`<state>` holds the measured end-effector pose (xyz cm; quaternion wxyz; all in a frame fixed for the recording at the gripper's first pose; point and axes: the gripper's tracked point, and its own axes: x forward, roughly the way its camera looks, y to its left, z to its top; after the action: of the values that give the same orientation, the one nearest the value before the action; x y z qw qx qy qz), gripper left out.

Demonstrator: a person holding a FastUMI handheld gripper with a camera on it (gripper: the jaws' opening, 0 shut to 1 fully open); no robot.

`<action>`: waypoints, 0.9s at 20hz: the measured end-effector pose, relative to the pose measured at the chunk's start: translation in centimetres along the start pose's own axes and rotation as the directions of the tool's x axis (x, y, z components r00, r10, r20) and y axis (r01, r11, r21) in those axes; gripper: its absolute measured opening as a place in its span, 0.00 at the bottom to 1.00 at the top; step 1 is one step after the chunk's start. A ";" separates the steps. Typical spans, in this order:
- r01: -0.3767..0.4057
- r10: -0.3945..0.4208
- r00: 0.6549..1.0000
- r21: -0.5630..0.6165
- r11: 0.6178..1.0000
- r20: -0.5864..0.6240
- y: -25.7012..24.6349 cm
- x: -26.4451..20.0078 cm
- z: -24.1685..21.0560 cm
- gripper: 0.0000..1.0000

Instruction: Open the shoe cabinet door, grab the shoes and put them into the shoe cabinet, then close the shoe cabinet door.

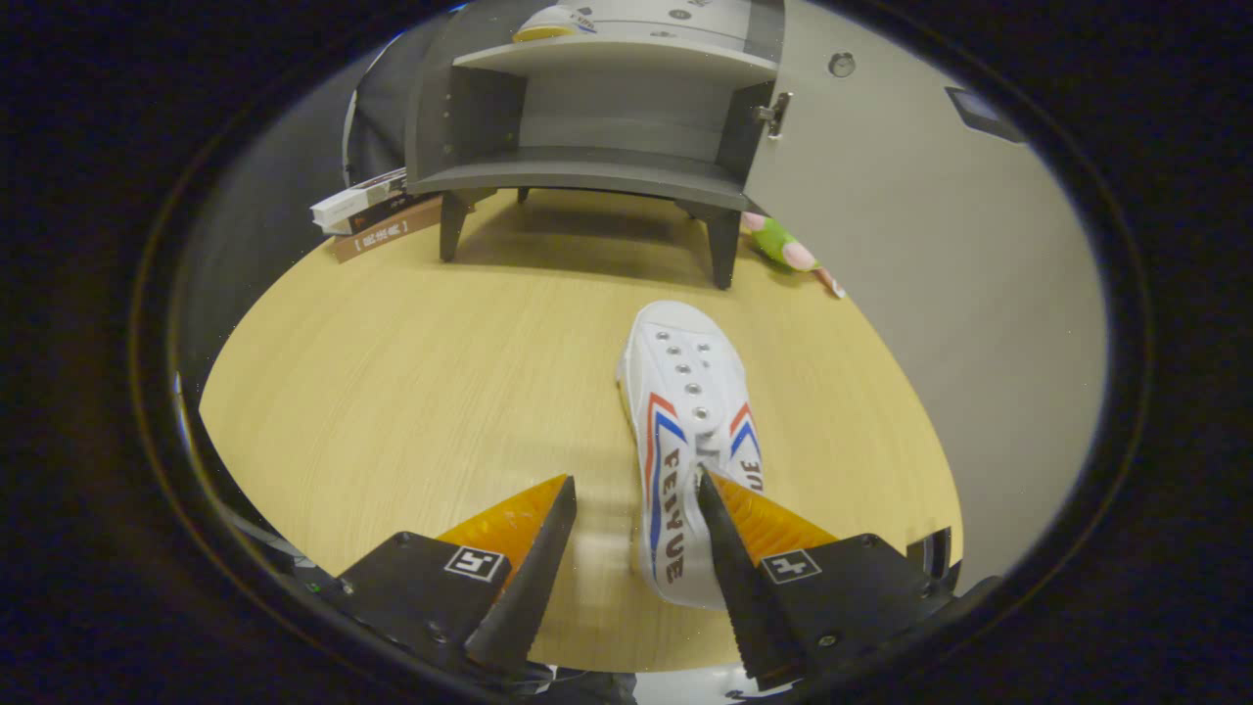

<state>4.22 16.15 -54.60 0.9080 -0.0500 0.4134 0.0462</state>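
Note:
A white canvas shoe with red and blue stripes lies on the wooden table, toe pointing toward the grey shoe cabinet. The cabinet stands open at the far end, its door swung out to the right. A second white shoe rests on the cabinet's upper shelf. My gripper is open at the near shoe's heel end. Its right finger sits over the shoe's opening and its left finger is over the table beside the shoe, so the shoe's left side wall lies between them.
A stack of books lies left of the cabinet's legs. A green and pink plush toy sits on the table to the right, below the open door. The door carries a round knob.

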 end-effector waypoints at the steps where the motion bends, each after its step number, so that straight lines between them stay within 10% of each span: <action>1: -0.008 0.008 1.000 0.003 1.000 -0.009 0.2 0.5 0.1 0.78; 5: 0.038 -0.038 0.999 -0.010 0.999 -0.007 -0.7 2.1 0.6 0.62; 10: 0.005 -0.005 1.000 -0.003 1.000 0.023 -0.1 2.1 1.4 0.06; 18: -0.045 0.045 0.993 0.000 0.999 0.109 1.6 -3.1 6.9 0.04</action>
<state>7.13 18.52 -47.80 0.9280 -0.0370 0.3643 0.0691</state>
